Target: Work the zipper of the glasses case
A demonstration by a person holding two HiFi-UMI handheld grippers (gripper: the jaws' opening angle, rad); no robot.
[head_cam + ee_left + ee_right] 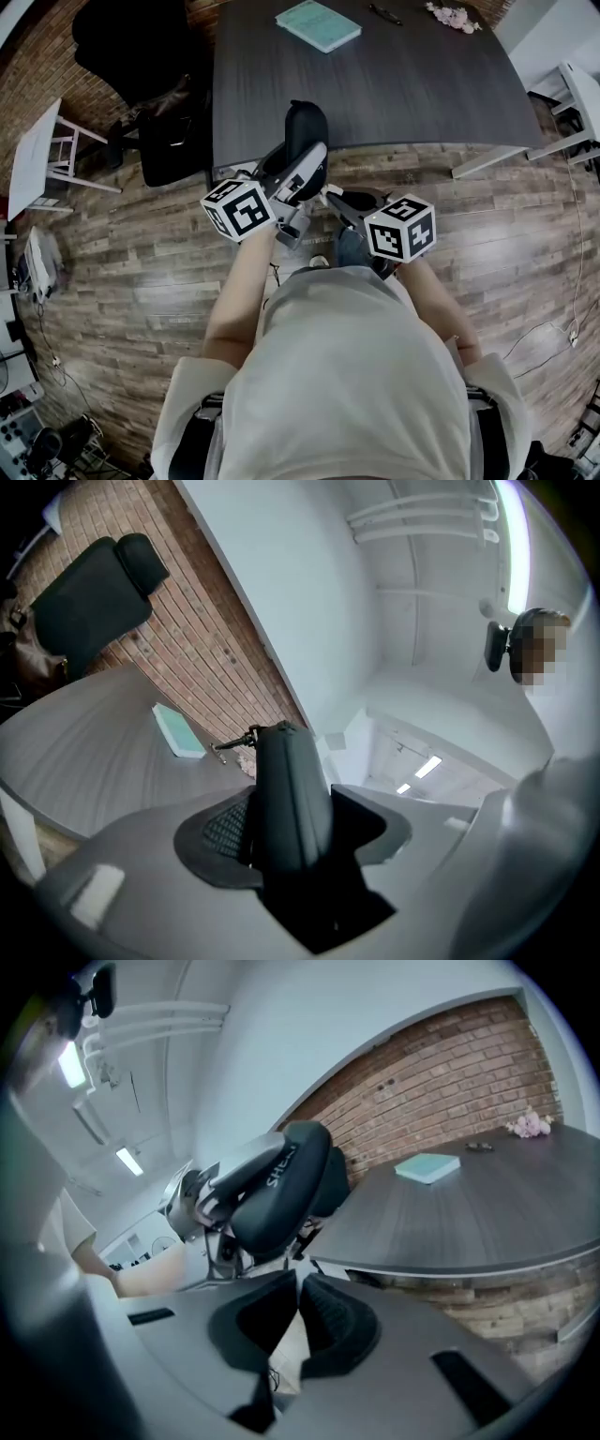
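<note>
- Glasses case (pixel 302 131), black, is gripped between the jaws of the left gripper (pixel 298 176) and is held in the air before the edge of the dark table (pixel 422 94).
- Right gripper (pixel 337 199) has its jaws closed together on nothing, just beside the left gripper.
- Teal book (pixel 319 24) lies on the table's far part.

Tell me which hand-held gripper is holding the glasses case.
The left hand-held gripper: its jaws clamp the black oval glasses case. The right hand-held gripper has its jaws shut together, empty.
</note>
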